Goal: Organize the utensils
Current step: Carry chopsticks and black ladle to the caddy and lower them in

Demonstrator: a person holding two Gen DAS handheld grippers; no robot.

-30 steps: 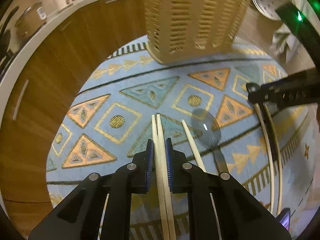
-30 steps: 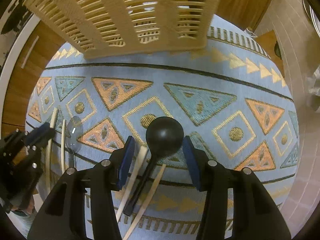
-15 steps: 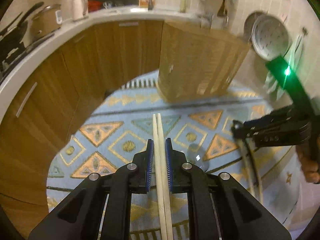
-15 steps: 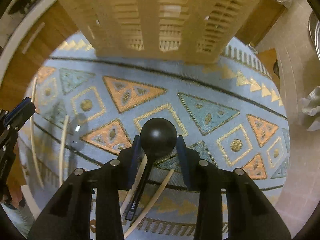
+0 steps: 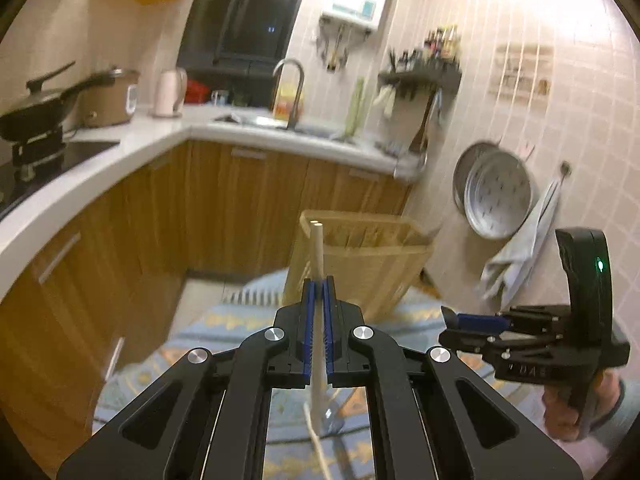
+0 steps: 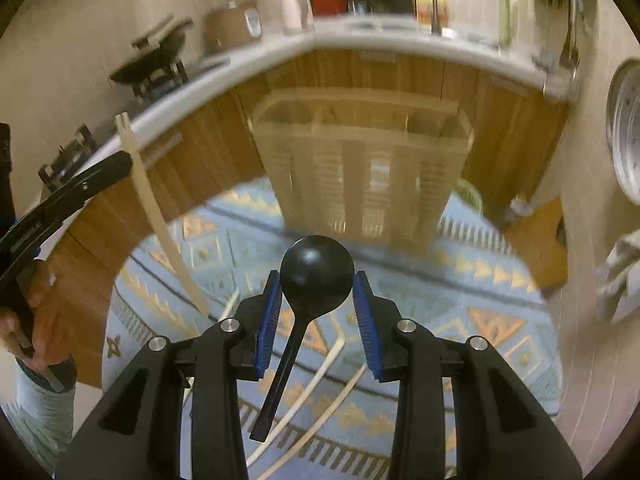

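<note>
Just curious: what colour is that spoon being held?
Black spoon, clearest in the right wrist view.

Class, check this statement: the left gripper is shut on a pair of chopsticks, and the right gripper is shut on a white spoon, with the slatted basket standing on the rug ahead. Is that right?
Not quite. The spoon in the right gripper is black, not white, as the right wrist view shows. The rest stands: the left gripper is shut on a pair of chopsticks, and the slatted basket stands on the rug ahead.

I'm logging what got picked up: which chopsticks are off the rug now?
The pair of chopsticks clamped in the left gripper, raised and pointing toward the basket. The loose chopsticks lie on the rug.
</note>
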